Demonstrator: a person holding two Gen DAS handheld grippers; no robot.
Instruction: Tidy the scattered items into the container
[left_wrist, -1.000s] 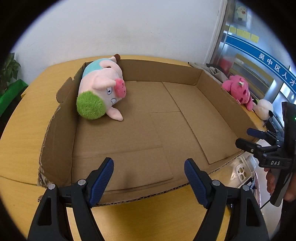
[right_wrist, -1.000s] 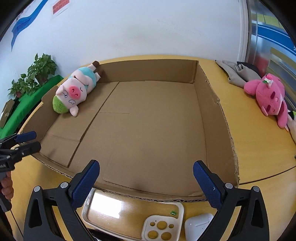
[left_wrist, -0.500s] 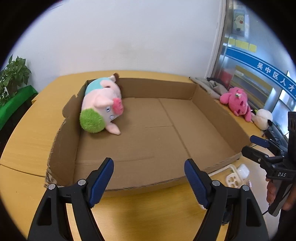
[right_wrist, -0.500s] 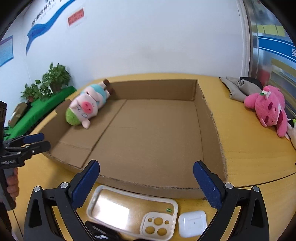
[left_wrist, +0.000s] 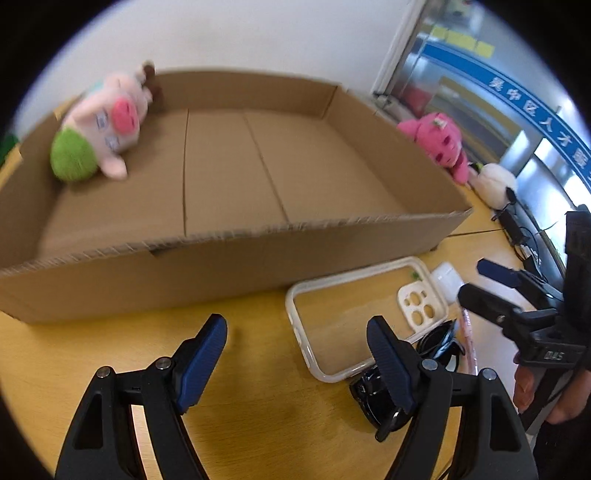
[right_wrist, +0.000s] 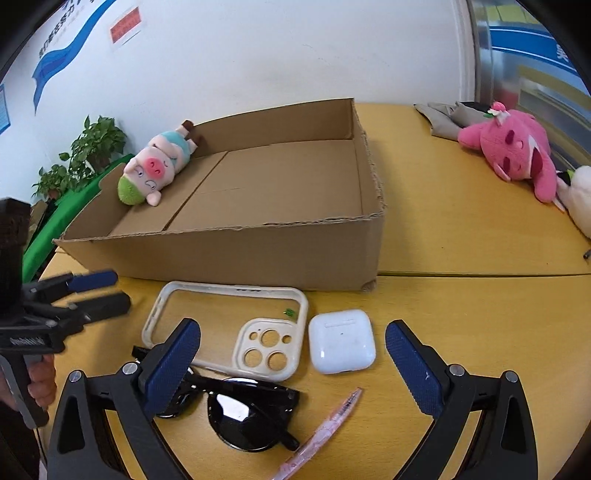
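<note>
Nearest the right wrist camera, the right tool (right_wrist: 291, 363) is seen with its jaws spread wide and nothing gripped; black sunglasses (right_wrist: 236, 410) and a pink pen (right_wrist: 321, 428) lie on the yellow counter (right_wrist: 461, 295) below it. Just beyond these, a clear phone case (right_wrist: 236, 325) with a cream rim is laid flat, and a white earbud case (right_wrist: 341, 341) rests just beside its right end. The left tool (left_wrist: 295, 354) is likewise held with jaws apart and empty over bare counter, the phone case (left_wrist: 354, 310) lying just to its right and the sunglasses (left_wrist: 399, 373) partly hidden behind its right finger. Each tool is held in a hand visible at the frame edge of the other view.

Behind the small items, a shallow cardboard box (right_wrist: 229, 254) is set on the counter, its near wall close to the phone case. Inside it, a pink pig plush (right_wrist: 155, 170) with a green cap is propped in the far left corner. Further right, well apart from the box, a bright pink plush (right_wrist: 513, 155) and a white plush (right_wrist: 580, 199) lie on the counter, with a grey cloth (right_wrist: 443, 118) behind them. Potted plants (right_wrist: 85, 155) are seen at far left.
</note>
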